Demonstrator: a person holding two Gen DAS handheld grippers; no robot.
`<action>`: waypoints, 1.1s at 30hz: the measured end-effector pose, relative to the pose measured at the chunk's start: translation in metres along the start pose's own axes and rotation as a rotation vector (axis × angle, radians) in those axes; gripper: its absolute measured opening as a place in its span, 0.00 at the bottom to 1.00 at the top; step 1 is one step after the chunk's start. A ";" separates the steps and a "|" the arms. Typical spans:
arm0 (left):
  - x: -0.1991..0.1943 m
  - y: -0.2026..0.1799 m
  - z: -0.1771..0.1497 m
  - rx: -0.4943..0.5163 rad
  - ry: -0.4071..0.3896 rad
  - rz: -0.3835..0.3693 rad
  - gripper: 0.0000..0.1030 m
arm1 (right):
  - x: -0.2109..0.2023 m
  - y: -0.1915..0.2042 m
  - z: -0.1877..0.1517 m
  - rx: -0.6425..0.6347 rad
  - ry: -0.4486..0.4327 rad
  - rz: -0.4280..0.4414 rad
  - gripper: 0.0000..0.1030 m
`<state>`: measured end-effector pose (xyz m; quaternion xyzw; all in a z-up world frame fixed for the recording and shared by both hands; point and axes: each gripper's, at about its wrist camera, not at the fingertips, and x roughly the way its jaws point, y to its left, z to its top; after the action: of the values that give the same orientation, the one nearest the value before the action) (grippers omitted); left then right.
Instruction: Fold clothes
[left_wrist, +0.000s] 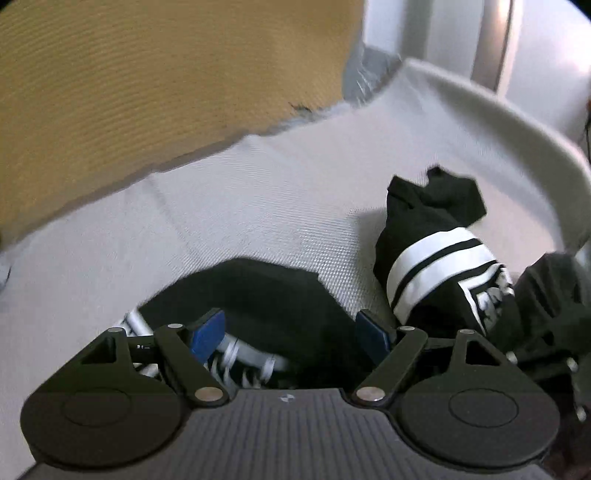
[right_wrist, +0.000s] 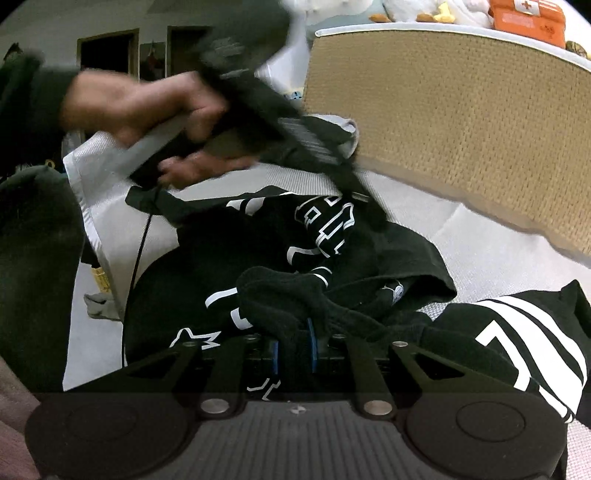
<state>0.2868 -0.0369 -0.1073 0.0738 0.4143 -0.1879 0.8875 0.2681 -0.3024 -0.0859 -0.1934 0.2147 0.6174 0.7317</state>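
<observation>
**A:** Where does the black garment (right_wrist: 295, 258) with white lettering lie?

**B:** Crumpled on the pale woven bed surface (left_wrist: 229, 206), beside a tan woven headboard (right_wrist: 461, 122); one white-striped sleeve (left_wrist: 439, 266) sticks up near the surface's rounded white edge (left_wrist: 517, 122).

**A:** And the right gripper (right_wrist: 293, 345)?

**B:** Low and angled down over the heap; its blue pads (right_wrist: 312, 343) nearly together, pinching a bunched black fold of the garment.

**A:** The left gripper (left_wrist: 291, 332)?

**B:** Jaws spread wide, blue pads (left_wrist: 207, 332) well apart; black cloth lies beneath and between them, neither pad pressing it; from the right wrist view it appears blurred, tilted downward over the garment's far side.

**A:** The person's hand (right_wrist: 147, 107)?

**B:** Wrapped round that gripper's handle, fingers curled beneath, a dark sleeve (right_wrist: 33, 96) at the wrist; a thin black cable (right_wrist: 142, 240) hangs below it.
</observation>
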 end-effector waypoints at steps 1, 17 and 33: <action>0.009 -0.005 0.010 0.030 0.025 0.002 0.78 | 0.000 -0.001 0.000 0.006 -0.002 0.003 0.15; 0.118 -0.034 0.038 0.273 0.410 0.162 0.16 | -0.004 -0.014 -0.002 0.081 -0.035 0.011 0.15; -0.017 0.040 0.030 -0.150 -0.037 0.197 0.13 | -0.033 -0.073 0.001 0.350 -0.249 -0.224 0.17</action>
<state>0.3137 -0.0042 -0.0765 0.0439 0.4013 -0.0694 0.9123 0.3353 -0.3403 -0.0654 -0.0086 0.2039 0.5046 0.8389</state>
